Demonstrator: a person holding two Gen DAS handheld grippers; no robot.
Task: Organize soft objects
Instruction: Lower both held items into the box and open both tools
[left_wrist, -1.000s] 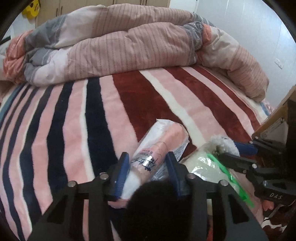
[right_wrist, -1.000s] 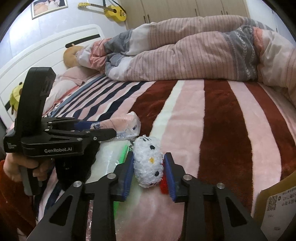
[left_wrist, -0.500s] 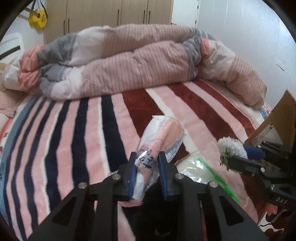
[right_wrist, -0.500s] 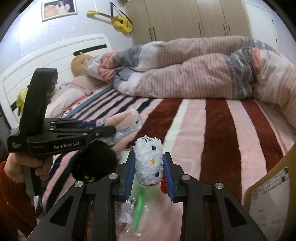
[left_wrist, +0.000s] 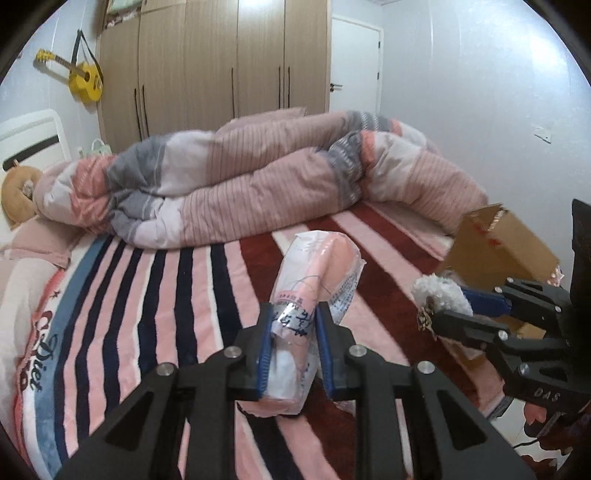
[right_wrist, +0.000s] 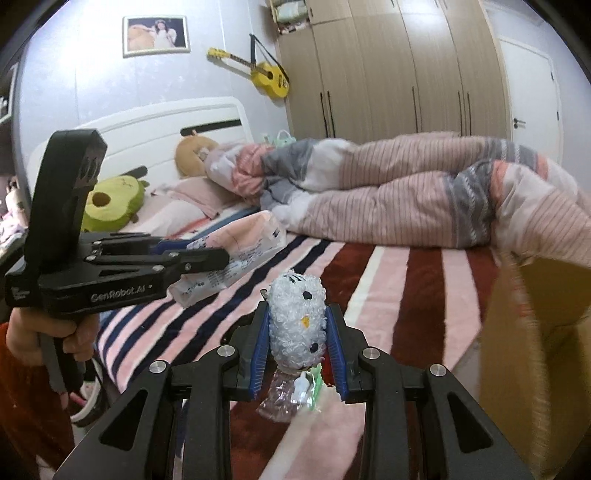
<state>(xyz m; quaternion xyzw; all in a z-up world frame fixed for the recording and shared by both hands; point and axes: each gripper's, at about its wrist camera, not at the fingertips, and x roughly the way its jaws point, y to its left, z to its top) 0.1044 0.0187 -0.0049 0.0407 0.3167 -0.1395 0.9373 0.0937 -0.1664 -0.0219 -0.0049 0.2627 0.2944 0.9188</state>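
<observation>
My left gripper (left_wrist: 293, 328) is shut on a pink rolled cloth in clear plastic wrap (left_wrist: 314, 273) and holds it above the striped blanket (left_wrist: 166, 295). The roll also shows in the right wrist view (right_wrist: 236, 251), held by the left gripper (right_wrist: 221, 254). My right gripper (right_wrist: 297, 332) is shut on a white fluffy cat plush (right_wrist: 297, 325), lifted off the bed, with a clear plastic bag (right_wrist: 291, 395) hanging under it. The plush shows in the left wrist view (left_wrist: 439, 295), in the right gripper (left_wrist: 443, 312).
An open cardboard box (left_wrist: 498, 243) stands at the bed's right edge, close by in the right wrist view (right_wrist: 535, 350). A bunched striped duvet (left_wrist: 258, 184) lies across the far bed. An avocado plush (right_wrist: 110, 203) and a brown cushion (right_wrist: 192, 155) rest by the headboard.
Both grippers have lifted their objects up off the blanket. The views have tilted up to show the wardrobe, and the box has come closer on the right.
</observation>
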